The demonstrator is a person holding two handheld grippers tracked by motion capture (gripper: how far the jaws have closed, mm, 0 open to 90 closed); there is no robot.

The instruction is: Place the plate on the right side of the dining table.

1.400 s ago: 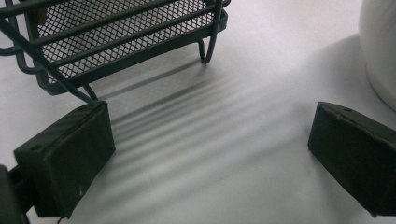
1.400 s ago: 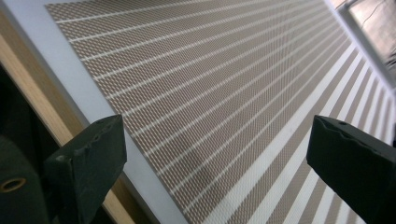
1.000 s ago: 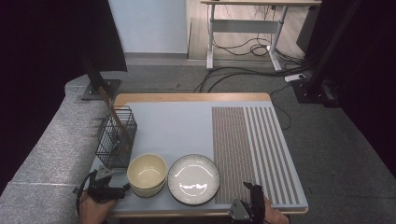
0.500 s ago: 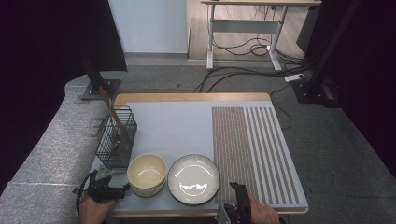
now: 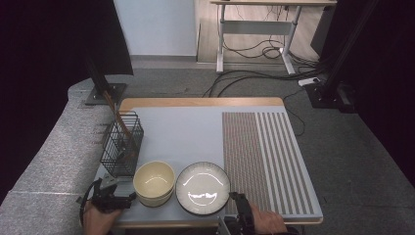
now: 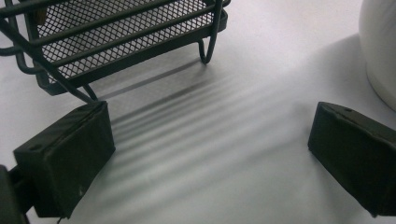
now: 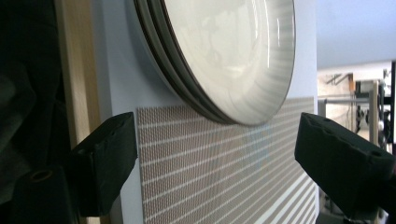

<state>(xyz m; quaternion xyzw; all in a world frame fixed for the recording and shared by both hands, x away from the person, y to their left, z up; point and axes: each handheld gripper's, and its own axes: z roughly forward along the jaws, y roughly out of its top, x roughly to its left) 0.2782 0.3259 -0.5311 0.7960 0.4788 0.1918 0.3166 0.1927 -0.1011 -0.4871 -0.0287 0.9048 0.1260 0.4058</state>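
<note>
Recording lab, black curtains (image 5: pixel 54 44), floor cables (image 5: pixel 254 76) (tangled), adjustable desk (image 5: pixel 274 19)

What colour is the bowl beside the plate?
The bowl is cream, pale yellow inside; the high view shows it best.

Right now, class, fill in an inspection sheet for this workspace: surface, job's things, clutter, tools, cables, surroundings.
Surface: pale table with a wooden edge; a striped mat covers its right part.
Job's things: a stack of plates at the near edge; a stack of cream bowls to its left.
Clutter: a black wire basket holding wooden utensils, behind the bowls.
Tools: left tool open over bare table beside the basket; right tool open, just closing a little, rolled on its side at the plates' rim, not touching.
Cables: a tangle on the floor beyond the table.
Surroundings: grey carpet, a desk frame, black stands.
</note>
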